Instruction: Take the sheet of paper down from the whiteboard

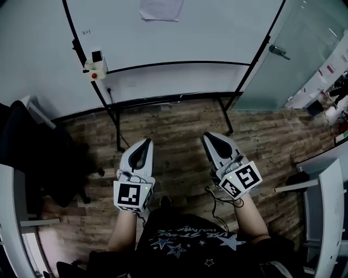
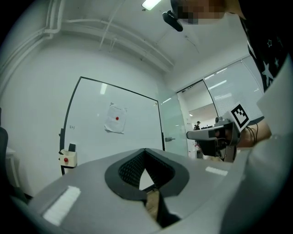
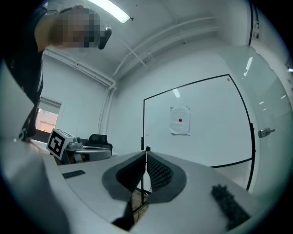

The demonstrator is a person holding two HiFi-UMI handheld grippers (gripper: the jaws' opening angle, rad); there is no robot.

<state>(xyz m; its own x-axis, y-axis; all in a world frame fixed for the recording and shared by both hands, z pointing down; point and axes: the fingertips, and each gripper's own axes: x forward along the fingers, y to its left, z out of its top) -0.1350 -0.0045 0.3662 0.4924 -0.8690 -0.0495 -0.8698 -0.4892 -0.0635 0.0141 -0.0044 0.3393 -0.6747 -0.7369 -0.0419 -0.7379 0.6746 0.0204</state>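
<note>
One sheet of paper [image 1: 157, 9] is hanging flat on the whiteboard [image 1: 217, 32], its long axis running upright, with one red dot [image 2: 117, 118] sitting near its middle. It is lying well ahead of and above the two grippers, touching neither. The left gripper [image 1: 144, 143] and right gripper [image 1: 210, 138] are pointing toward the board, each with its jaws closed together on nothing.

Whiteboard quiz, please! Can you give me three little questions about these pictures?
1. True or false: the sheet of paper hangs on the whiteboard.
2. What colour is the dot on the paper?
3. The left gripper and right gripper are: A) wide open, B) shut and empty, C) gripping the paper.
Key: 1 true; 2 red; 3 B.
</note>
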